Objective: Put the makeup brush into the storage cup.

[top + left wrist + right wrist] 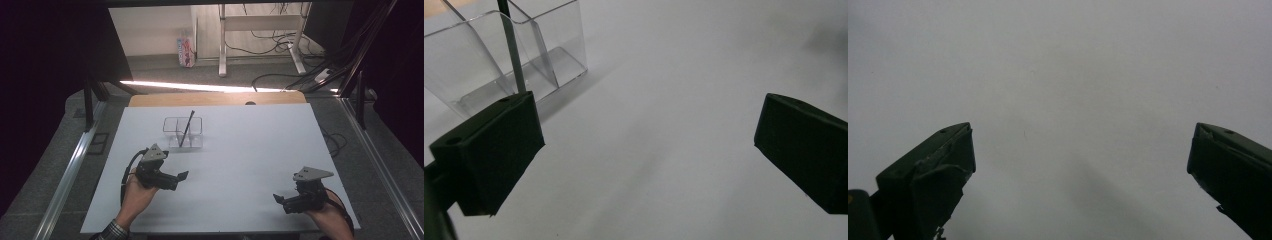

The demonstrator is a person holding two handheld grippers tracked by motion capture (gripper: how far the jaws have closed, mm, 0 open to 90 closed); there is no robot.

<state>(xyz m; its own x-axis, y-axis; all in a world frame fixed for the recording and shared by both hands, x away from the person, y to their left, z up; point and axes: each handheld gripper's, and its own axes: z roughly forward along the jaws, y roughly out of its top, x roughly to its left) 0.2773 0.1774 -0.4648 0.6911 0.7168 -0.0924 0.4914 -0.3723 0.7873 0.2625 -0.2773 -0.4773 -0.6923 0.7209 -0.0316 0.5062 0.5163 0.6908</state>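
Observation:
A clear plastic holder (183, 132) with compartments stands on the white table (250, 145), left of the middle toward the back. A dark thin pen (188, 126) leans upright in it. My left gripper (183, 175) rests low on the table just in front of the holder, open and empty. In the left gripper view the holder (549, 55) and pen (514, 57) sit at the upper left, beyond the wide-apart jaws of the left gripper (649, 130). My right gripper (278, 198) lies near the front right, open, and the right gripper (1080, 150) faces bare white table.
A wooden strip (215, 98) borders the table's far edge. Metal rails (75, 160) run along both sides. Beyond the table lie floor cables (280, 47), white desk legs (222, 45) and a small carton (185, 50).

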